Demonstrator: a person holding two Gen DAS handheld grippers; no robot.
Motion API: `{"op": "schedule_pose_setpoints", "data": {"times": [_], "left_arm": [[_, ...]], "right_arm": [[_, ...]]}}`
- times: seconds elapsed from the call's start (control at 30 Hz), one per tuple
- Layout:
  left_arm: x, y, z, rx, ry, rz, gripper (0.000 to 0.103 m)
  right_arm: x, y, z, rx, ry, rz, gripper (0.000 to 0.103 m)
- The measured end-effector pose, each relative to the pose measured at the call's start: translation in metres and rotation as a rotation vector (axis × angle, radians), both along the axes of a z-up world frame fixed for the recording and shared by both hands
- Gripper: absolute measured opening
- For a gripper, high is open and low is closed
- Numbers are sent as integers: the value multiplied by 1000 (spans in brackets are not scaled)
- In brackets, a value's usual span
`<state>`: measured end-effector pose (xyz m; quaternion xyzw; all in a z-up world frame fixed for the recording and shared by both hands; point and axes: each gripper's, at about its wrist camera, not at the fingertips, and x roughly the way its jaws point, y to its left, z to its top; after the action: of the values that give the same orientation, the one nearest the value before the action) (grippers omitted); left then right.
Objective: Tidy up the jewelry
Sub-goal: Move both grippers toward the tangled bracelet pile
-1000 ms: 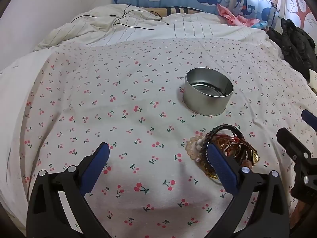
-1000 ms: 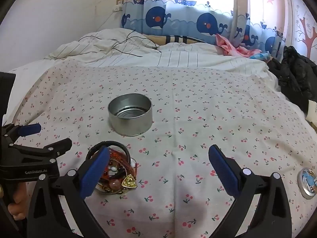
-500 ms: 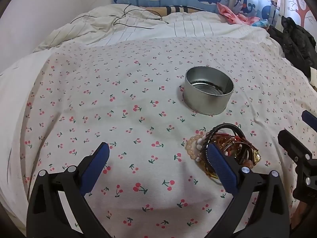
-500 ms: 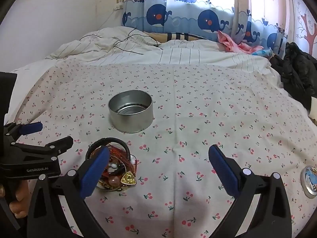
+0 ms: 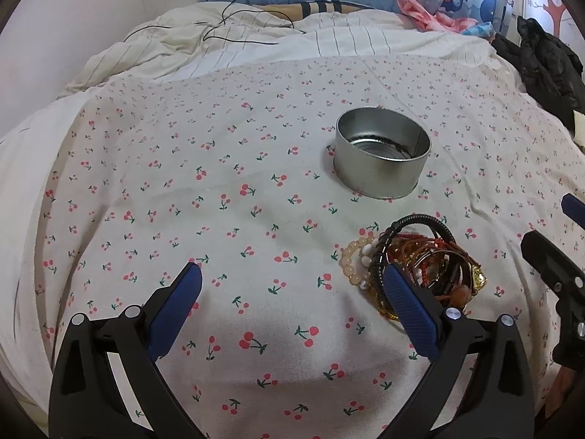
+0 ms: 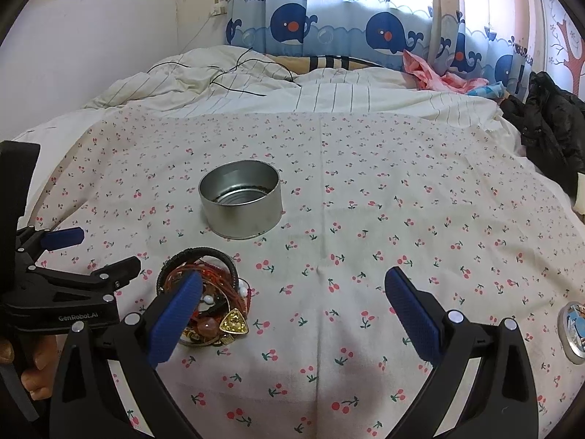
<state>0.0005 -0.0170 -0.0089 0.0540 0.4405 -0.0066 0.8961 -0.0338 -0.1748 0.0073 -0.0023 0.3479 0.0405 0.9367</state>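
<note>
A tangled pile of bracelets and beads [image 5: 420, 259] [image 6: 210, 292] lies on the cherry-print sheet, with a black cord loop, pale bead strand and a gold triangular pendant [image 6: 234, 323]. Just beyond it stands a round silver tin [image 5: 382, 155] [image 6: 241, 197], with nothing visible inside. My left gripper [image 5: 290, 303] hovers open over the sheet, its right finger in front of the pile's near-left edge. My right gripper [image 6: 292, 305] is open too, its left finger overlapping the pile. Neither holds anything.
A small round lid with a blue picture [image 6: 574, 329] lies at the right edge. Rumpled striped bedding with a black cable [image 6: 234, 77] fills the back. Dark clothing [image 6: 552, 124] is heaped at the far right. A hand [image 6: 33, 373] grips the left tool.
Both cameras have tilted or drifted slightly, so the tin and pile sit a touch differently in view. The jewelry and tin have not moved; both grippers stay open.
</note>
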Motion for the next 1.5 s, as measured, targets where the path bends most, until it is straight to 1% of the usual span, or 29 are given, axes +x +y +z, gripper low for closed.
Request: {"op": "schedule_pose_setpoints", "data": {"times": [0.43, 1.27, 1.5], "left_arm": [[1, -1, -4, -1, 21, -5, 95], [2, 1, -8, 6, 32, -5, 96], [3, 4, -10, 24, 36, 8, 95]], "right_arm": [[-1, 0, -2, -16, 7, 14, 96], [-2, 1, -6, -17, 11, 17, 96], [-1, 0, -7, -17, 21, 18, 96]]}}
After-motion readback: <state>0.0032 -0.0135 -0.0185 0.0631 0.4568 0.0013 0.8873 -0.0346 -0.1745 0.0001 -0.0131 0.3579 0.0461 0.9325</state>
